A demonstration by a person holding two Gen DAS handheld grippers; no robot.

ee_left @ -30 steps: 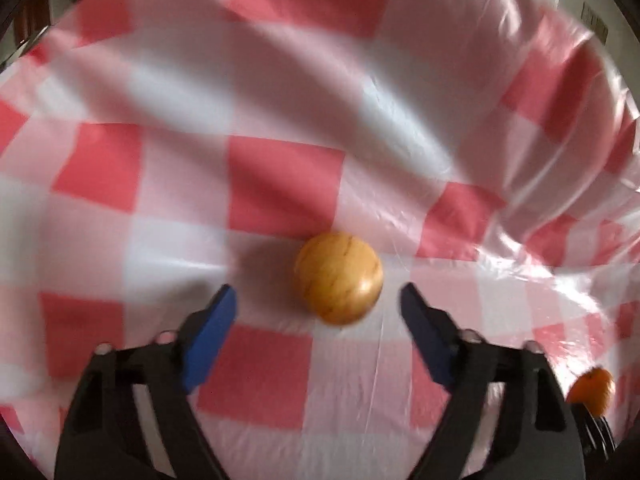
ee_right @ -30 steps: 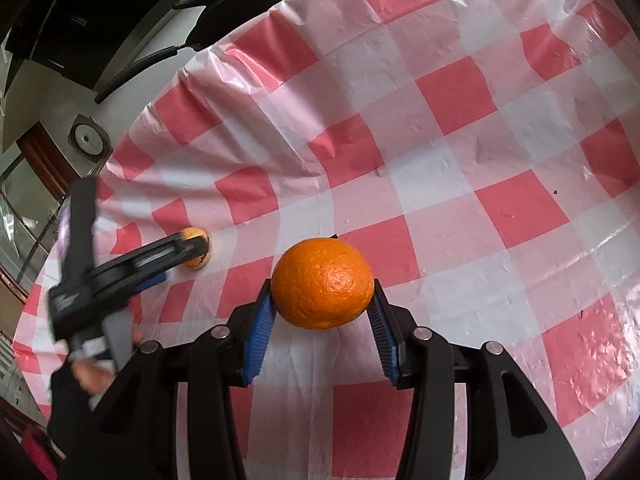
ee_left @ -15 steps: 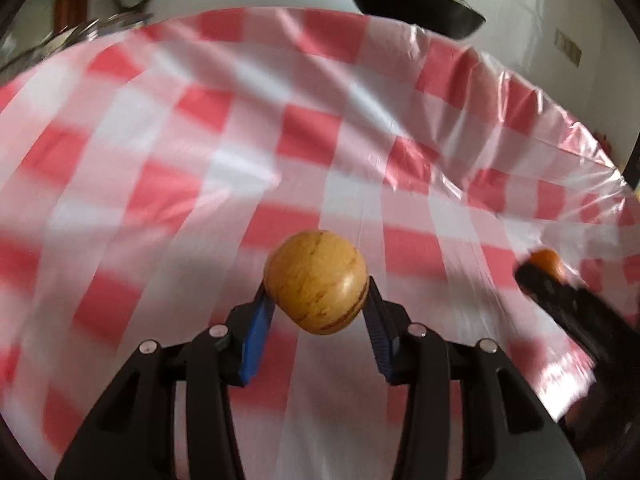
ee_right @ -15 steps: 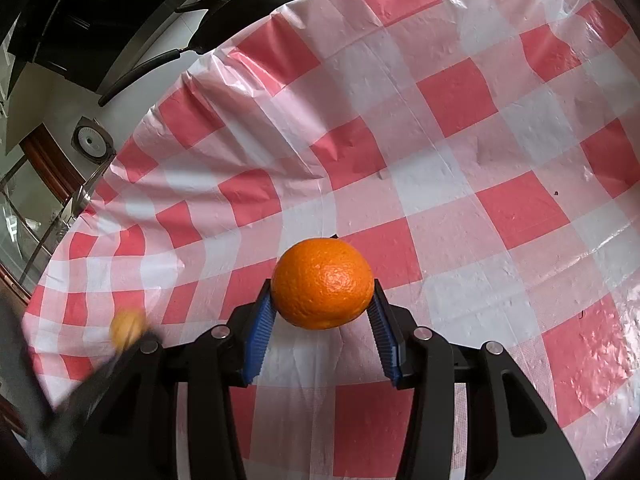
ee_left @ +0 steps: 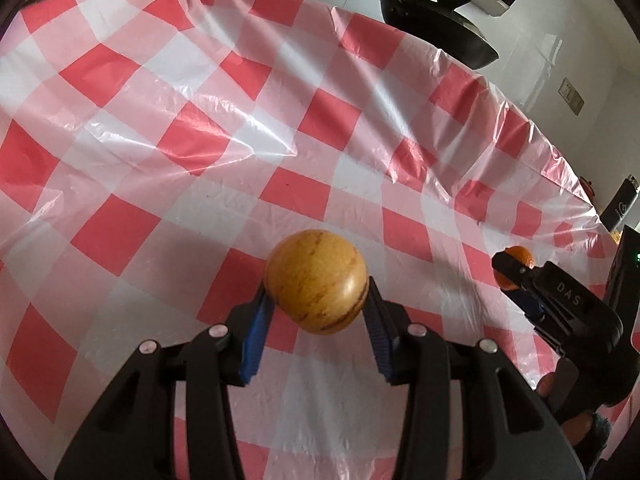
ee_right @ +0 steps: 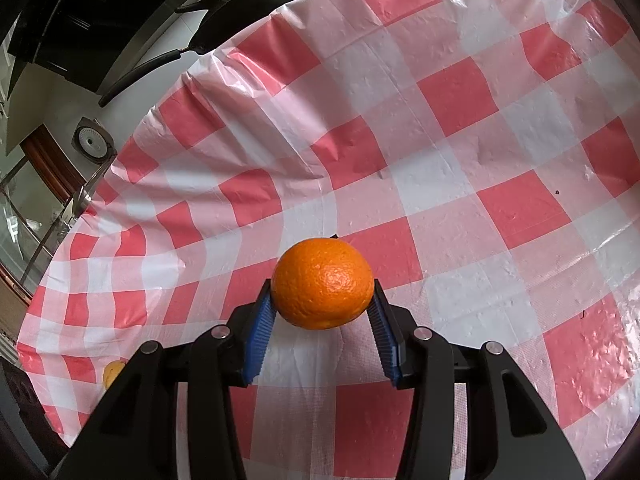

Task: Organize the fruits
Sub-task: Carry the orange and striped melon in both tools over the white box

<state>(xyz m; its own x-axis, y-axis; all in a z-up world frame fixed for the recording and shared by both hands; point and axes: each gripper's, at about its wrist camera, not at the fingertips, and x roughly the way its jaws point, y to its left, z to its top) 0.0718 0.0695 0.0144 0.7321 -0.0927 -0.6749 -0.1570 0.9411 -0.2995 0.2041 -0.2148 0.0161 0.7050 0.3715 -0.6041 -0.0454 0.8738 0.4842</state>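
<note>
My left gripper (ee_left: pixel 316 312) is shut on a round yellow-brown fruit with faint streaks (ee_left: pixel 316 280) and holds it above the red-and-white checked tablecloth (ee_left: pixel 200 128). My right gripper (ee_right: pixel 322 316) is shut on an orange (ee_right: pixel 323 282), also held above the cloth. In the left wrist view the right gripper (ee_left: pixel 510 276) shows at the right edge with the orange (ee_left: pixel 520 254) in its tips. In the right wrist view a sliver of the yellow fruit (ee_right: pixel 113 372) shows at the lower left.
A black pan with a long handle (ee_left: pixel 436 28) sits past the far edge of the table; it also shows in the right wrist view (ee_right: pixel 248 4). A wall lies beyond it. The plastic cloth is wrinkled near the far edge (ee_left: pixel 460 160).
My left gripper closed on the yellow fruit, lifted it off the cloth and swung to face the far edge. The right gripper has kept still with the orange.
</note>
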